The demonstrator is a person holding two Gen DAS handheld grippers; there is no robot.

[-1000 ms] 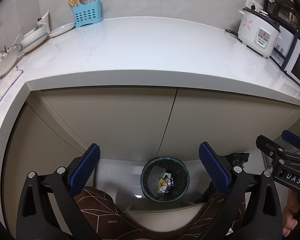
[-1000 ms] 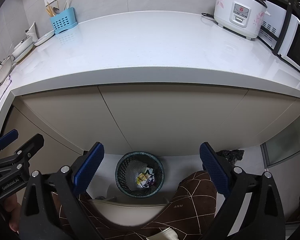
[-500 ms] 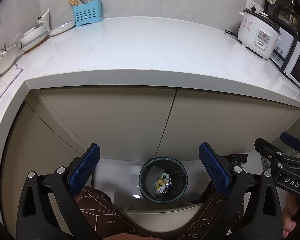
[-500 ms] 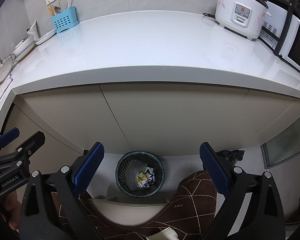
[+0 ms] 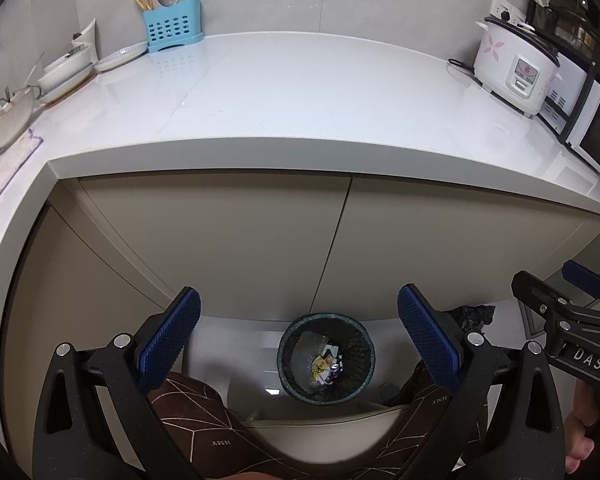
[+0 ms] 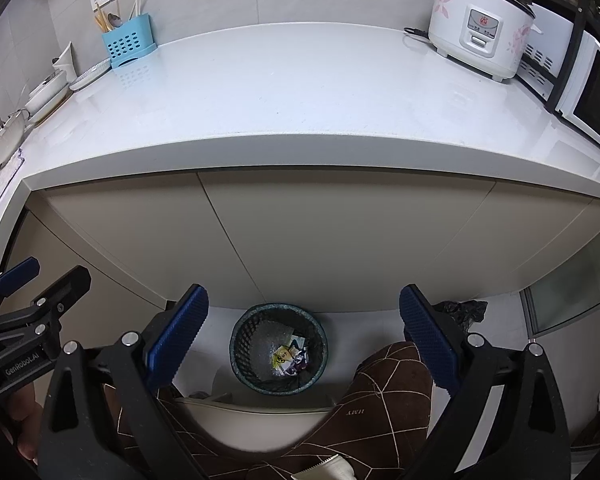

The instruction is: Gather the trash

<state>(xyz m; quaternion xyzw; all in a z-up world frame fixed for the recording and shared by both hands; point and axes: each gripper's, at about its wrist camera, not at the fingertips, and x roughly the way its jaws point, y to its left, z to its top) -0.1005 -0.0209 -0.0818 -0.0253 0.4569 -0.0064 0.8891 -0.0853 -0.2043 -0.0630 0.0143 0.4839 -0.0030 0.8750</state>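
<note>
Your left gripper (image 5: 298, 336): fingers spread, holding nothing | your right gripper (image 6: 302, 336): fingers spread, holding nothing | trash (image 5: 326, 368) lay inside the mesh bin (image 5: 364, 350) on the floor, below the bench (image 5: 300, 92) front edge

Down between the jaws, the wrappers (image 5: 325, 366) in the bin (image 5: 290, 344) are too small to identify. The bin's near rim hides behind a pale curved edge (image 5: 324, 420). Right of the jaws, the microwave (image 5: 596, 136) is cut off by the frame. Far left, the dishes (image 6: 4, 136) blur together.
</note>
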